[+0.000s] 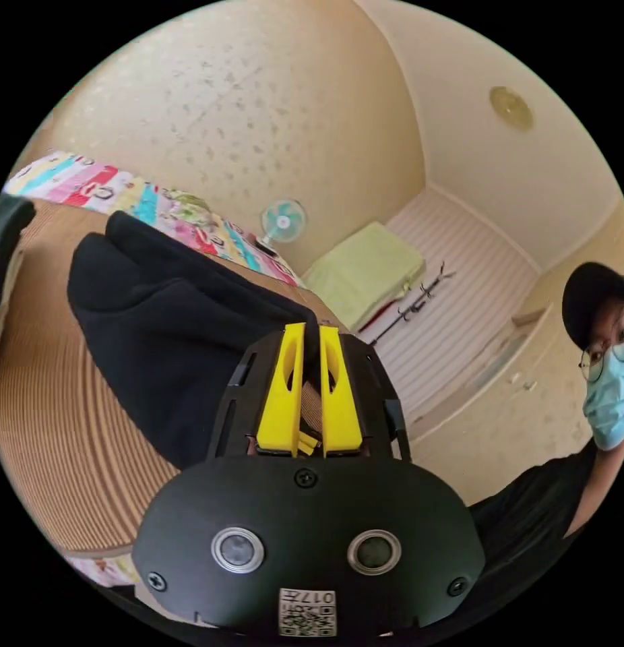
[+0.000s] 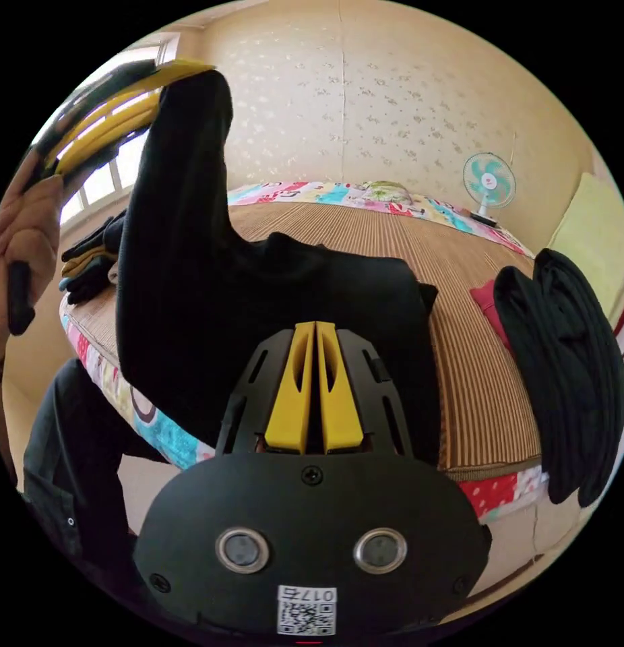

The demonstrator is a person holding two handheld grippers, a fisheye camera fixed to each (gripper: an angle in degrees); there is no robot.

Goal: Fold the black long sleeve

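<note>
The black long sleeve [image 2: 271,296] is shown lying on the striped mat [image 2: 393,236] of a bed, its body spread toward the mat's near edge, where it overhangs slightly. One sleeve is raised above the mat by the left gripper [image 2: 184,67], whose yellow jaws are closed on the cuff end; in the left gripper view the same gripper [image 1: 310,330] is seen pinching black cloth. The right gripper [image 2: 315,327] is held with its jaws drawn together at the garment's near hem; whether cloth is caught between them cannot be told. The step in hand is judged to be the folding-in of a sleeve. Next, the lifted sleeve should be carried across the body and laid flat before release.
</note>
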